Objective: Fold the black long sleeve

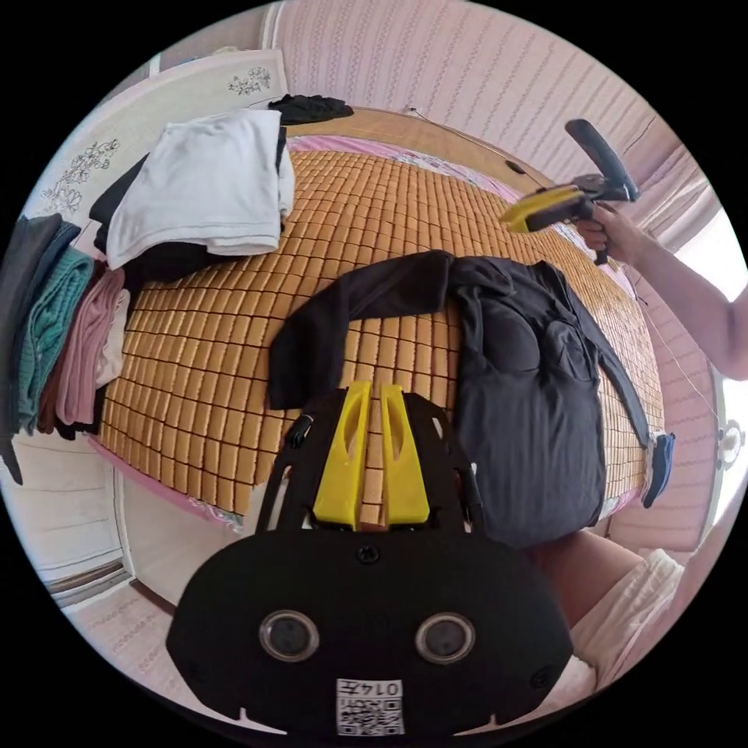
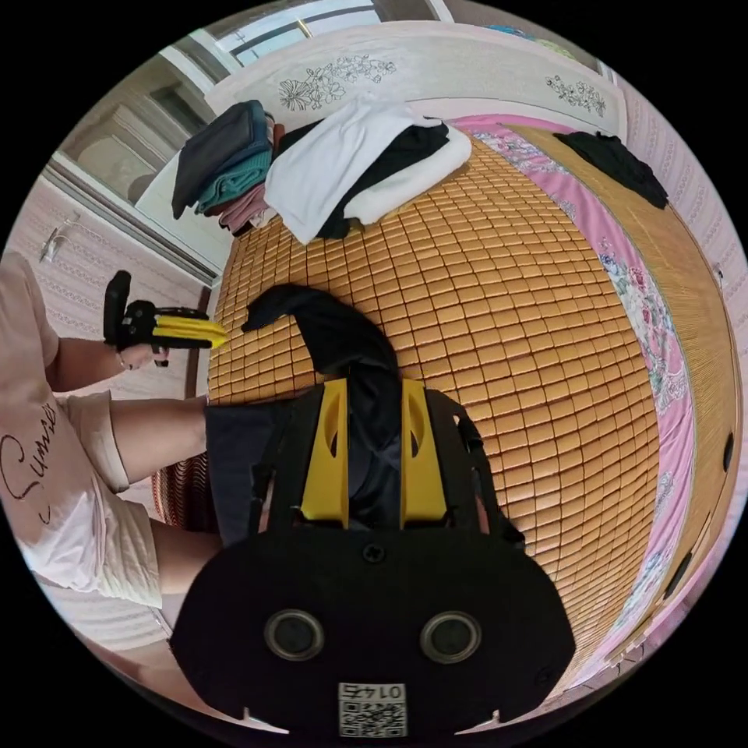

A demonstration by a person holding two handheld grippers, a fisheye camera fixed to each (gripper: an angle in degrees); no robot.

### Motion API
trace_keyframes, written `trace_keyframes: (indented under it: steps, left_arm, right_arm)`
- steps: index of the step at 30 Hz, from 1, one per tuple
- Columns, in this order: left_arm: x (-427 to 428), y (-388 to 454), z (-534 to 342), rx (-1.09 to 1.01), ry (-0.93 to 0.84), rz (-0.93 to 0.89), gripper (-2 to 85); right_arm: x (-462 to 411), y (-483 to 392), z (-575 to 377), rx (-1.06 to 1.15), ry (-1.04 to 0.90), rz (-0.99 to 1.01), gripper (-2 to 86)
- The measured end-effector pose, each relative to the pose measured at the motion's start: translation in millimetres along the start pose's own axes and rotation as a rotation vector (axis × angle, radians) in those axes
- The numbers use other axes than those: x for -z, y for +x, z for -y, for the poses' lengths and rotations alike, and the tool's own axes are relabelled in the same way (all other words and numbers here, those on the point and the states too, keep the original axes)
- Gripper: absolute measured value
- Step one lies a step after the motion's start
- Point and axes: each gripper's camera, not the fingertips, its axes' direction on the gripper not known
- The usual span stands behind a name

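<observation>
My left tool (image 1: 372, 393) sits with its jaws nearly pressed together, only a thin slit between them, pinching nothing; through the slit I see bare bamboo mat (image 1: 234, 366). In the left gripper view the black long sleeve (image 1: 514, 374) lies just past the tips. One sleeve (image 1: 351, 312) runs from about eleven o'clock of the tips, where its cuff end rests just beyond them, arching across to one o'clock, where it joins the body. The body stretches from one o'clock down to four o'clock, its hem hanging over the bed's edge by my leg. The other sleeve trails along the far side, toward three o'clock.

My right tool (image 2: 374, 393) has its jaws spread, and black cloth shows between them; I judge it is hovering above the shirt, not gripping, since neither jaw visibly presses on it. In the left gripper view that tool is raised clear of the shirt, at about two o'clock.

So the near sleeve is the left tool's job: it is closest, and its long axis lies crosswise to my jaws. The jaws must open first.

A pile of folded clothes (image 1: 195, 187) sits well apart at ten o'clock.
</observation>
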Motion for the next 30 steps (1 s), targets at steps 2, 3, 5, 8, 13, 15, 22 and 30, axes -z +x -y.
trace_keyframes:
  steps: [2, 3, 5, 8, 13, 15, 22, 30]
  left_arm:
    - [-2.1, -18.8, 5.8, 0.007, 0.004, 0.036, 3.8]
    - [-6.8, -27.6, 10.8, 0.005, 0.004, 0.054, 4.8]
    - [-23.0, -32.6, 17.8, -0.047, -0.045, 0.101, 5.7]
    - [-42.8, -47.1, 21.2, -0.078, -0.119, 0.098, 5.2]
    - [-13.0, -96.9, 5.5, -0.012, -0.212, -0.058, -0.3]
    - [10.6, -125.9, -9.2, 0.068, -0.22, -0.222, -0.6]
    - [48.2, -282.7, -78.9, 0.779, 0.027, -0.662, -1.0]
    - [37.9, -321.5, -66.2, 0.777, 0.029, -0.313, 0.0]
  right_arm:
    - [-23.1, -4.7, 2.8, -0.023, -0.068, -0.027, 12.2]
    - [-36.4, -5.9, 6.0, -0.04, -0.09, -0.058, 12.3]
    - [-53.4, -4.3, 11.7, -0.071, -0.119, -0.113, 10.1]
    - [-64.2, 2.7, 21.0, -0.127, -0.154, -0.174, 2.3]
    - [-13.1, 17.1, 32.5, -0.165, 0.014, -0.203, -0.1]
    - [3.0, 26.9, 35.3, -0.196, 0.075, -0.213, -0.3]
    - [-6.9, 46.5, 77.0, -0.177, 0.081, -0.221, -0.4]
    - [-50.0, 67.2, 120.6, -0.255, -0.026, -0.238, -0.3]
